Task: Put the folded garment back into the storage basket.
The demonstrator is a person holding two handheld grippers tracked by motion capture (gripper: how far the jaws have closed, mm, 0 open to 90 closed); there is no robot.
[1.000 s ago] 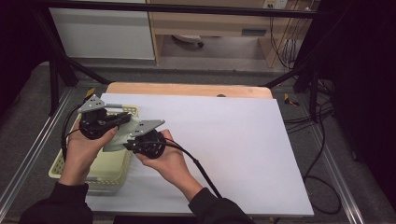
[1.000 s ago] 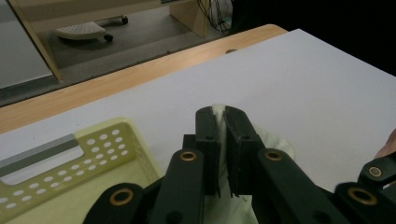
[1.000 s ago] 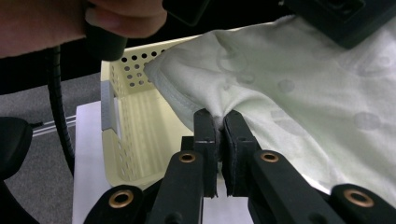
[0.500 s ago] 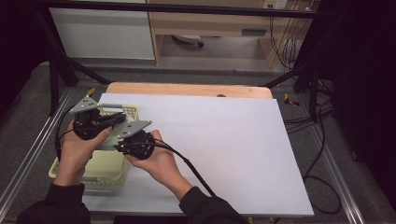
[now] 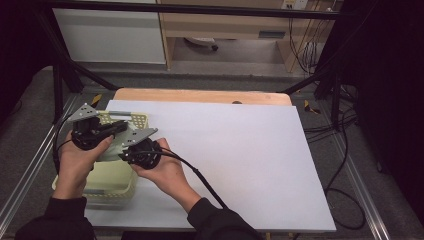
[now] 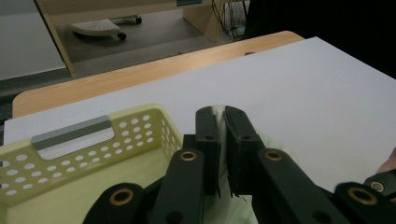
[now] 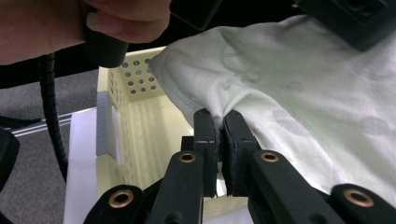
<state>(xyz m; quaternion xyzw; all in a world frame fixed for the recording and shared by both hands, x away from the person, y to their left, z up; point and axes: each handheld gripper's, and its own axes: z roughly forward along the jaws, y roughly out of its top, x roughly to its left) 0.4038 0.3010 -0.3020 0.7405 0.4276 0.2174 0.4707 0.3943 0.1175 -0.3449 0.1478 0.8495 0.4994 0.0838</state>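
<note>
Pale green cloth (image 7: 299, 102), pinched from both ends and hanging over the yellow basket (image 5: 112, 185) at the near-left corner of the desk (image 5: 240, 150). Left tongs (image 6: 223, 122) clamped nearly flat on a fold of it, right beside the basket's perforated wall. Right tongs (image 7: 220, 125) squeezed tight on the hem, just above the basket's open mouth. Both grips thin, mind: only an edge of fabric between the pads.

Risks from here, as a judgement. Could slip out of one pair if pulled apart too hard, leaving the cloth dangling from the other and dragging back into the basket. Could snag on the basket rim or the grey handle (image 6: 72, 133) while lifting away, and tip or drag the light basket toward the desk edge. Could also tangle with the black cable (image 5: 200, 177) trailing from the right tongs across the desk.

As for the basket itself: pale yellow, holed sides, mostly bare floor visible beneath the cloth in the right gripper view; anything else inside hidden by hands and fabric, so cannot tell.
</note>
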